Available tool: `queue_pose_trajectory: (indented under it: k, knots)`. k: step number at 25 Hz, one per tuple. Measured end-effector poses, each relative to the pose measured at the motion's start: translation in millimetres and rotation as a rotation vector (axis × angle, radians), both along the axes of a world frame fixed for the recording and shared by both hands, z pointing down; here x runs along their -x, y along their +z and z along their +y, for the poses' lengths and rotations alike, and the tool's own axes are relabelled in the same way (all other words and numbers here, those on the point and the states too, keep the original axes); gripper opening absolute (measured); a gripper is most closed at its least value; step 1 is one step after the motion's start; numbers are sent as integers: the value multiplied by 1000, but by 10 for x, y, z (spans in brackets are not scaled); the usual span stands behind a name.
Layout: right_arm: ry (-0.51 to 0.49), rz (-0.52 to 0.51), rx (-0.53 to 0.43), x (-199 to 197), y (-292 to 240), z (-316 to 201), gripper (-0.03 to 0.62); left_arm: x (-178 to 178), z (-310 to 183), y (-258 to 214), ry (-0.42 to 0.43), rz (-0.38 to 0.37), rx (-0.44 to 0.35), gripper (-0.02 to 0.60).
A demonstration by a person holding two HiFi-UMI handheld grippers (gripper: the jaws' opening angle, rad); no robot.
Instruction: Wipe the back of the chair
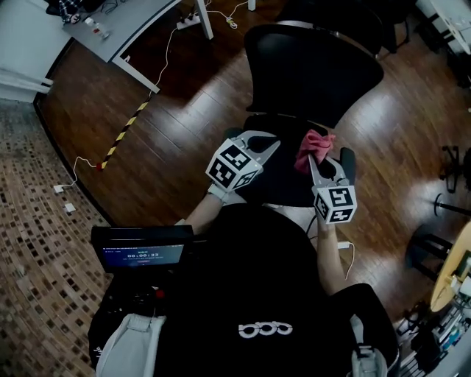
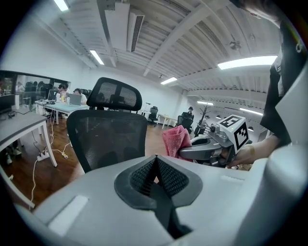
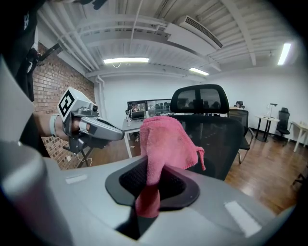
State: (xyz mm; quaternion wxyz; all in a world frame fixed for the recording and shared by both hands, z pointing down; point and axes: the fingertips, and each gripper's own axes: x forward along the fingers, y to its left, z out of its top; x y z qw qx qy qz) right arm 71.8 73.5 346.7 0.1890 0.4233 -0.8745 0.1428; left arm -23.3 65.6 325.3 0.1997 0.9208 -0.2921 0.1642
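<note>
A black mesh office chair [image 1: 309, 70] stands in front of me, its back [image 2: 108, 139] facing both grippers, headrest [image 3: 199, 98] on top. My right gripper [image 1: 315, 158] is shut on a pink cloth [image 1: 313, 146], which bunches up out of the jaws [image 3: 166, 141] a short way from the chair back. My left gripper [image 1: 268, 143] is shut with nothing in it, held level beside the right one, apart from the chair. In the left gripper view the pink cloth [image 2: 176, 139] and right gripper [image 2: 204, 151] show at right.
A white desk [image 1: 125, 29] with cables and a power strip [image 1: 188, 20] stands at the far left. Yellow-black tape [image 1: 121, 136] marks the wood floor. Other chair bases [image 1: 449, 184] stand at right. A screen [image 1: 143, 254] hangs at my chest.
</note>
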Motion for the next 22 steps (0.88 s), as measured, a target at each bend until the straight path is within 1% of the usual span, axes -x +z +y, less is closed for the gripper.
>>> queue_pose_trajectory:
  k: [4, 9, 22]
  knots:
    - [-1, 19, 2, -35, -1, 12, 46, -62, -5, -6, 9, 4, 2, -6]
    - [20, 18, 9, -59, 23, -20, 46, -116, -28, 19, 22, 8, 7, -6]
    - [0, 16, 16, 11, 55, 2, 44, -161, -33, 42, 38, 3, 15, -6]
